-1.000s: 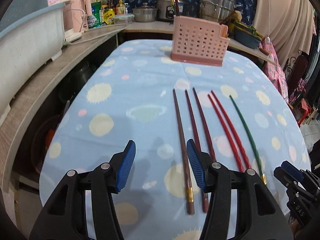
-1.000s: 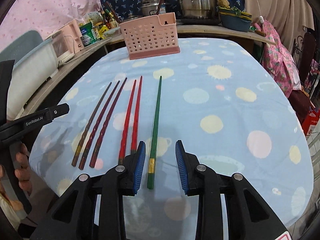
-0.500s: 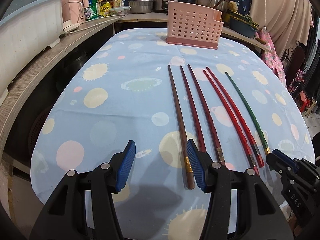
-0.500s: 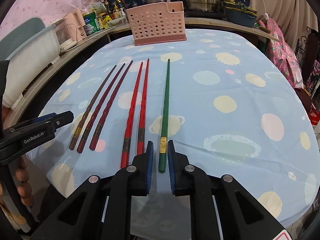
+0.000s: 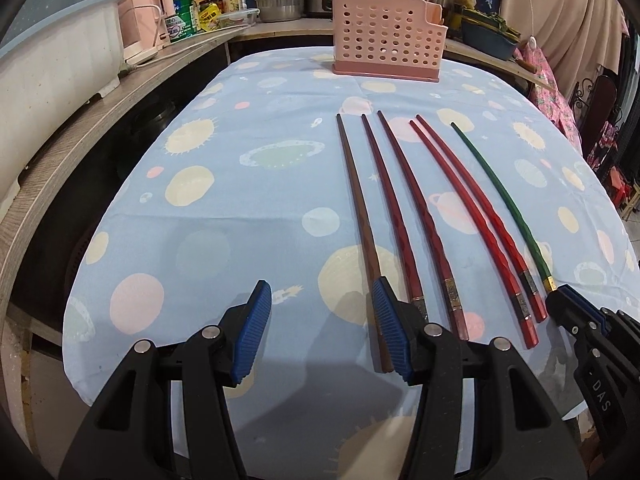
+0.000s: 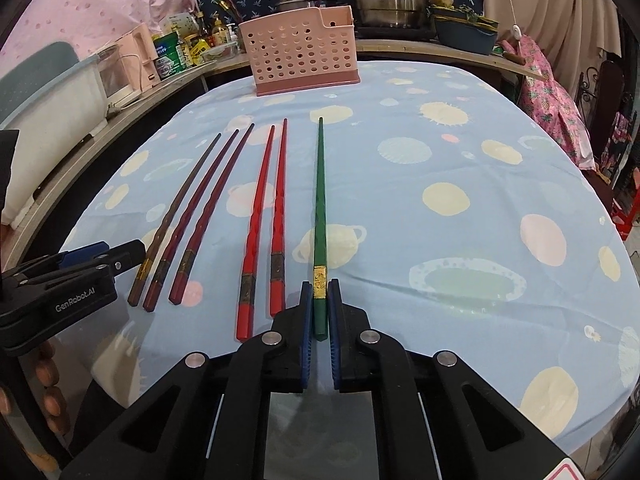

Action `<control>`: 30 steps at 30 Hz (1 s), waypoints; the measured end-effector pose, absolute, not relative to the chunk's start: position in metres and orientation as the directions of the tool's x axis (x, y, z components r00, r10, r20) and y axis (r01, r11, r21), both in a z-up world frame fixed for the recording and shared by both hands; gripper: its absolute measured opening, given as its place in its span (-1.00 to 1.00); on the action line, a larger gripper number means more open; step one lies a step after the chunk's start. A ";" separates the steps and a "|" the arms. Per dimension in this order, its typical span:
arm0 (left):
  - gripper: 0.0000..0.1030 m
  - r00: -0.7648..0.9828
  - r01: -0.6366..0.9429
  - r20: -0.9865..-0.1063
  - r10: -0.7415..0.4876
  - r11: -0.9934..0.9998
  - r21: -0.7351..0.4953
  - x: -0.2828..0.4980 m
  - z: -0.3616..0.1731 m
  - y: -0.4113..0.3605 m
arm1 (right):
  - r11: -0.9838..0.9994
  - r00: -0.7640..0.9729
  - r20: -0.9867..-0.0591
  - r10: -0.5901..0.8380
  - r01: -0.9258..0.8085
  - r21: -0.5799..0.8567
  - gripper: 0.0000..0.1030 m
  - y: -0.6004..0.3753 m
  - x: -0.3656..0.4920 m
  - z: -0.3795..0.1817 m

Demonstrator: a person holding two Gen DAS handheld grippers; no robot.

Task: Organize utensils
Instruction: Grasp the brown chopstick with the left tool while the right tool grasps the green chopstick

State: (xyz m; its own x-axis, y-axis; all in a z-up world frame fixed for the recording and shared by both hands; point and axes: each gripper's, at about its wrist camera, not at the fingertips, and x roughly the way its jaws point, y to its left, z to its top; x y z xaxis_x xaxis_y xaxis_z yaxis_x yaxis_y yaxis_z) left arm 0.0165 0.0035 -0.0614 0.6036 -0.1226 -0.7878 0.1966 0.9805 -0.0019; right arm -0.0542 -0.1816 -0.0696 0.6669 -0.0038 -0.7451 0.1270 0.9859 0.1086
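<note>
Your right gripper (image 6: pixel 320 312) has its jaws closing on the thick end of the green chopstick (image 6: pixel 320 208). The pads sit against both sides of it, just below its gold band, and the rest of the stick runs straight ahead from the jaws across the blue tablecloth (image 6: pixel 460 208). Just to the left of those jaws lie the two red chopsticks (image 6: pixel 264 216), side by side and close to the left pad but not between the pads. Further left lie the three dark chopsticks (image 6: pixel 196 216), fanned slightly and touching or nearly touching at their thick ends.

Your left gripper (image 5: pixel 320 328) has its jaws apart with nothing between them; only bare cloth shows in the gap. Its right finger (image 5: pixel 390 332) overlaps the thick end of the brown chopstick (image 5: pixel 358 216), the leftmost of the dark three; whether it touches the stick cannot be told. The other sticks all lie to the right of these jaws.

The pink perforated basket (image 5: pixel 388 36) stands upright at the far edge of the table, straight ahead of both grippers and well apart from the chopstick tips. Your fingers (image 6: pixel 48 376) show under the left gripper in the right view.
</note>
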 end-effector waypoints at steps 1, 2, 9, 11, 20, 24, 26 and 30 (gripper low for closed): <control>-0.02 0.604 0.196 -0.788 -0.123 0.981 -0.002 0.017 -0.061 0.002 | 0.986 0.669 -0.743 -0.005 0.129 0.109 -0.86 -0.182 -0.054 -0.070; -0.02 0.604 0.196 -0.787 -0.123 0.981 -0.003 0.017 -0.061 0.002 | 0.985 0.671 -0.741 -0.006 0.130 0.110 -0.86 -0.182 -0.055 -0.070; -0.02 0.594 0.199 -0.795 -0.120 0.980 0.001 0.018 -0.064 -0.006 | 0.982 0.679 -0.734 -0.005 0.142 0.125 -0.86 -0.183 -0.057 -0.070; -0.02 0.581 0.203 -0.805 -0.120 0.979 0.001 0.018 -0.067 -0.008 | 0.981 0.681 -0.732 -0.005 0.144 0.127 -0.86 -0.183 -0.058 -0.071; 0.01 0.588 0.194 -0.802 -0.106 0.981 0.013 0.017 -0.069 -0.010 | 0.980 0.683 -0.731 -0.003 0.148 0.134 -0.86 -0.184 -0.058 -0.070; -0.02 0.588 0.192 -0.802 -0.107 0.981 0.010 0.017 -0.069 -0.009 | 0.979 0.684 -0.729 0.000 0.150 0.141 -0.86 -0.184 -0.059 -0.071; -0.06 0.588 0.191 -0.801 -0.108 0.982 0.008 0.017 -0.069 -0.008 | 0.979 0.685 -0.729 -0.001 0.150 0.140 -0.86 -0.184 -0.059 -0.071; -0.33 0.587 0.191 -0.801 -0.116 0.982 -0.003 0.017 -0.068 -0.004 | 0.978 0.684 -0.729 0.000 0.151 0.141 -0.86 -0.184 -0.059 -0.071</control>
